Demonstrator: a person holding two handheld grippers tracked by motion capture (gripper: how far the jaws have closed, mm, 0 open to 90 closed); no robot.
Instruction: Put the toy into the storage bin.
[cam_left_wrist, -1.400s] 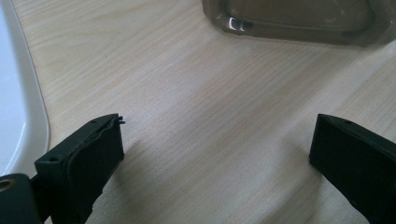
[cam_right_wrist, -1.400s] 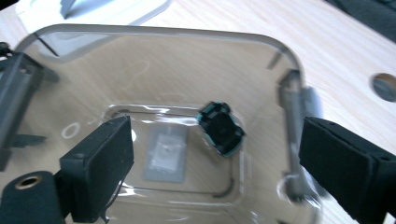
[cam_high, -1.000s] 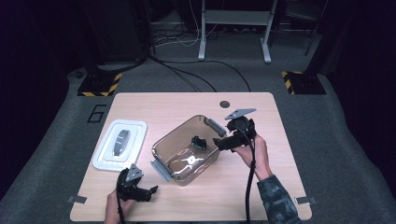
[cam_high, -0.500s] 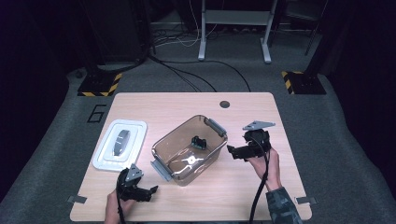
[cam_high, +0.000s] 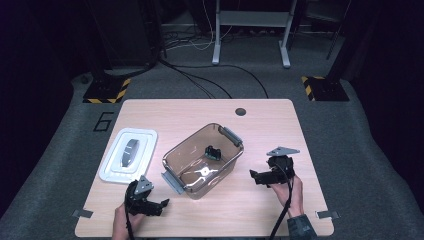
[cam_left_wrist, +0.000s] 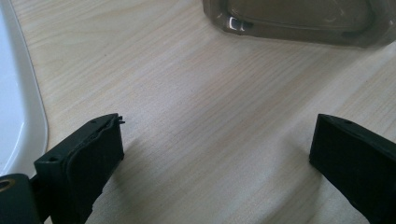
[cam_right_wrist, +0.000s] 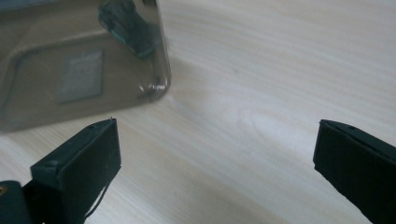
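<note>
High view: your right tongs (cam_high: 256, 176) sit low over the surface (cam_high: 260, 120), jaws apart, empty, pointing left at the brown clear container (cam_high: 202, 160). Left tongs (cam_high: 161, 204), also apart and empty, rest near the front edge, just near of the white lid (cam_high: 128, 155).

Small dark object (cam_high: 214, 151) lies inside the container, toward its far right end. Lid lies flat, left of the container, close beside it but apart.

Judged step: lid goes on next. Bring the left tongs to the lid's near rim, grip the edge squarely, lift level. Keep the right tongs beside the container's right wall to steady it.
</note>
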